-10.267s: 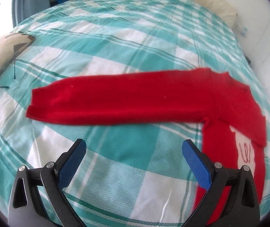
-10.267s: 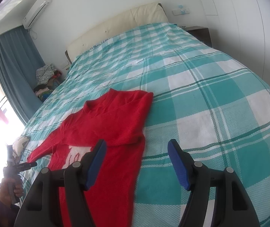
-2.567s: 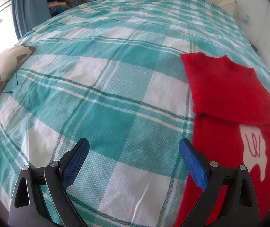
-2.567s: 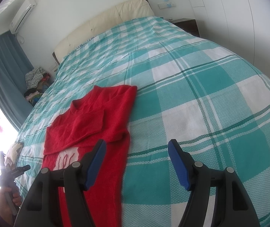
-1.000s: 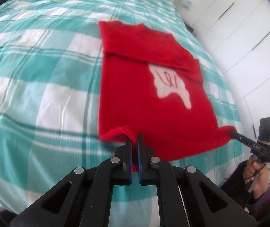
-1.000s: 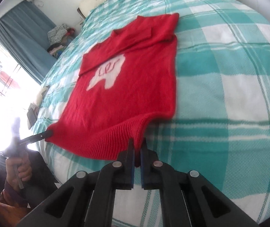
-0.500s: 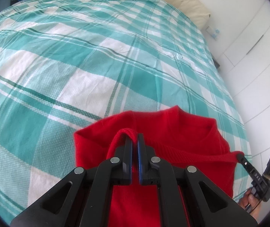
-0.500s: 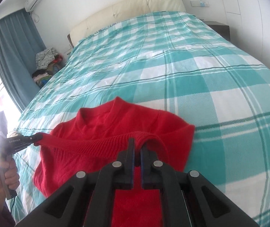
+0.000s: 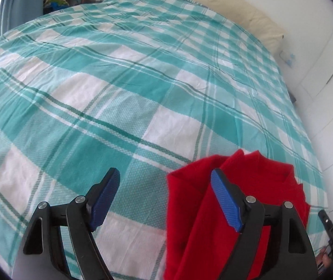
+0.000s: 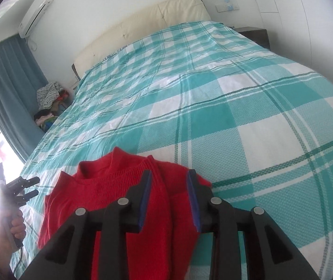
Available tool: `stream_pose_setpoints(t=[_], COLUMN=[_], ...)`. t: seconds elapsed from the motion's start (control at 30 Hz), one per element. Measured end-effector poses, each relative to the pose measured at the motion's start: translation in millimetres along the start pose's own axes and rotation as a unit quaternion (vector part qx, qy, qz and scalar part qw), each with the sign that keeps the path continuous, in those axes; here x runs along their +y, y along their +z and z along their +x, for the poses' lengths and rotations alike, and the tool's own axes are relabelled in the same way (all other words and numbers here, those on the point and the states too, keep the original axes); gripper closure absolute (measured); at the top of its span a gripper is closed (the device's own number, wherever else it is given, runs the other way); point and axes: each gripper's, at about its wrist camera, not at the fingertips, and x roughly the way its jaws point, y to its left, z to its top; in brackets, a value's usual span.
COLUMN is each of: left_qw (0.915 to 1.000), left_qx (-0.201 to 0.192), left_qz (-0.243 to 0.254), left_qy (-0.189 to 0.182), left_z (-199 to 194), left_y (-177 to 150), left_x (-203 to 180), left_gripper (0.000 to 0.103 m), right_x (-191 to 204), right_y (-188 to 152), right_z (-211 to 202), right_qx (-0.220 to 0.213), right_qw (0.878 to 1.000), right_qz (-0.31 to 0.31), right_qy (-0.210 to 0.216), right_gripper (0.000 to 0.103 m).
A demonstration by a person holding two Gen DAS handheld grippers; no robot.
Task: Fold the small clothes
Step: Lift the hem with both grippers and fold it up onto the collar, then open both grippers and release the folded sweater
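The red sweater [image 9: 196, 212] lies folded in half on the bed, its hem brought up to the collar; it also shows in the right wrist view [image 10: 110, 193]. My left gripper [image 9: 164, 198] is open and empty, at the sweater's left edge, with its right finger over the cloth. My right gripper [image 10: 169, 198] is open, its jaws apart over the sweater's right top corner, holding nothing. The left gripper also shows in the right wrist view [image 10: 30, 185], open, at the far left.
The teal and white checked bedsheet [image 9: 124, 88] covers the whole bed. A cream headboard [image 10: 147, 21] is at the far end. A heap of clothes [image 10: 49, 102] sits by the blue curtain [image 10: 5, 86]. White cupboards [image 10: 317, 23] stand on the right.
Both grippers have let go of the sweater's hem and opened. The hem now rests at the collar, and both grippers have drawn back a little.
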Motion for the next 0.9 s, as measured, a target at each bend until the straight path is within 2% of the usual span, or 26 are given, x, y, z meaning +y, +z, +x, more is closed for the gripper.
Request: stream_pose_setpoints(t=[0.1, 0.23, 0.3, 0.4, 0.53, 0.6, 0.67, 0.9], left_qw=[0.9988, 0.9953, 0.9943, 0.9941, 0.9914, 0.9914, 0.9927, 0.9897], left_qx=[0.005, 0.011, 0.011, -0.011, -0.045, -0.034, -0.019, -0.039], left_qz=[0.047, 0.096, 0.106, 0.107, 0.122, 0.121, 0.116, 0.128], left_qy=[0.009, 0.003, -0.004, -0.013, 0.012, 0.038, 0.027, 0.052], left_z=[-29.4, -68.7, -84.7, -99.5, -89.8, -79.4, -74.3, -77.5], left_y=[-36.0, -83.0, -100.4, -117.7, -128.3, -129.0, -128.2, -124.5], left_x=[-5.6, -24.3, -33.2, -39.4, -37.0, -32.6, -29.3, -31.9], left_gripper=[0.017, 0.013, 0.009, 0.005, 0.005, 0.005, 0.005, 0.005], right_x=[15.8, 34.3, 42.1, 52.6, 64.8, 70.6, 73.2, 77.6], right_y=[-26.4, -60.6, -71.7, -83.3, -91.8, -94.0, -93.9, -94.2], right_z=[-30.2, -68.3, -84.6, -105.9, -116.9, -117.2, -116.0, -110.8], right_qx=[0.011, 0.016, 0.020, 0.011, -0.009, -0.017, -0.022, -0.026], right_qw=[0.996, 0.985, 0.981, 0.977, 0.965, 0.958, 0.953, 0.942], right_qz=[-0.070, -0.137, -0.151, -0.166, -0.195, -0.212, -0.225, -0.248], right_qy=[-0.049, -0.105, -0.117, -0.136, -0.176, -0.192, -0.202, -0.224], right_gripper=[0.057, 0.046, 0.038, 0.030, 0.027, 0.027, 0.027, 0.027])
